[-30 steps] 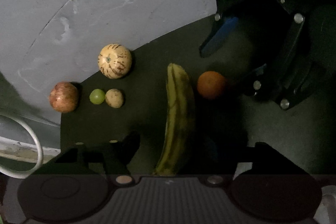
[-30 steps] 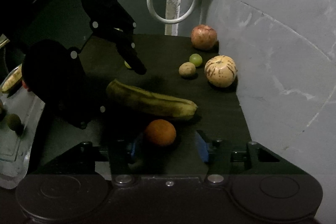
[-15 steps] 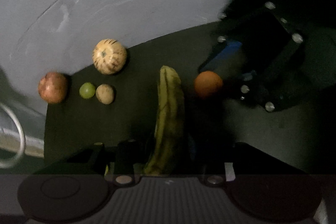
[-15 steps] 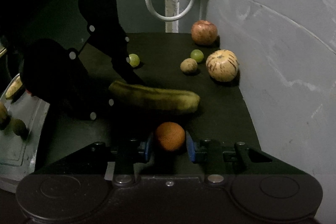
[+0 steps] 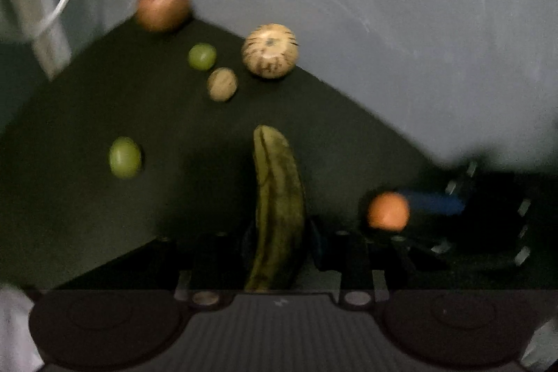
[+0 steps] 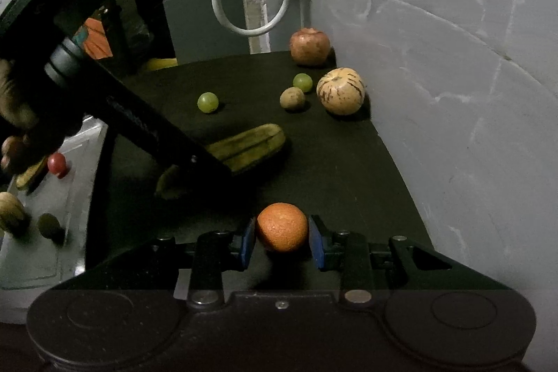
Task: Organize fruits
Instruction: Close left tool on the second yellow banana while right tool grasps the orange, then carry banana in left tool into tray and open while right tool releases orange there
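Both my claws are clenched on fruit over the dark mat.

My left gripper is clamped around the near end of the banana, whose far tip points toward the striped melon. To the banana's right, my right gripper pinches the orange between its blue pads.

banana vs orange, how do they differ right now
The banana is long, curved and dull yellow-green with dark streaks; the orange is small, round and bright. The banana sits between the fingers of the left gripper, the orange between the blue pads of the right gripper. The banana's rear is hidden behind the left gripper in the right wrist view; the orange shows whole. Both are over the dark mat.
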Available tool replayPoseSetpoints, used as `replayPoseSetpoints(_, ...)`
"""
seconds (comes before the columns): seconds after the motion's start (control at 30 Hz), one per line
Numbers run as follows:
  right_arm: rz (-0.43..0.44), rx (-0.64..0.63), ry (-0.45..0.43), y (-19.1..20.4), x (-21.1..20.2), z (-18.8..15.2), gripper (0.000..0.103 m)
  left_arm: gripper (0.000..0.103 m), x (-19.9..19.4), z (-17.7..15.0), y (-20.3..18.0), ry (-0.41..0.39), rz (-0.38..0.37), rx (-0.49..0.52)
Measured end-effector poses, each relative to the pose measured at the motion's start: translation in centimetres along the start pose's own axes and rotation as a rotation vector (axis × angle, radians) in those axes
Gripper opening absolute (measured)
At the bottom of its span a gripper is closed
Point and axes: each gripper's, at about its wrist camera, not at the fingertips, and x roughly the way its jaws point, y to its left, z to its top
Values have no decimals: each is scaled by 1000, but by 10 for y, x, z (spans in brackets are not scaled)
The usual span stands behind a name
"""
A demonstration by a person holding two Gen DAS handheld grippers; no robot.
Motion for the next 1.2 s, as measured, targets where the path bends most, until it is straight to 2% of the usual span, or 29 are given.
replayPoseSetpoints(0.13, -1, 12, -5, 9, -12, 0, 35, 35, -14, -22, 9, -53, -49, -185)
replayPoseSetpoints(0.5, 43, -42, -1, 62, -38, -3, 35, 34, -80, -115, 9, -221, -135, -459)
replayPoseSetpoints(0.6, 68, -63, 2, 79, -44, -3, 35, 34, -103, -136, 15, -270, -131, -513)
replayPoseSetpoints(0.7, 101, -88, 5, 99, -47, -4, 35, 34, -130, -158, 19, -328, -89, -537)
replayPoseSetpoints(0.87, 168, -134, 7, 138, -41, -6, 35, 34, -166, -187, 34, -401, 39, -563)
replayPoseSetpoints(1.03, 211, -175, 24, 166, -28, -12, 35, 34, -174, -197, 52, -400, 216, -559)
replayPoseSetpoints(1.2, 212, -206, 49, 182, -18, -18, 35, 34, -166, -196, 60, -387, 280, -564)
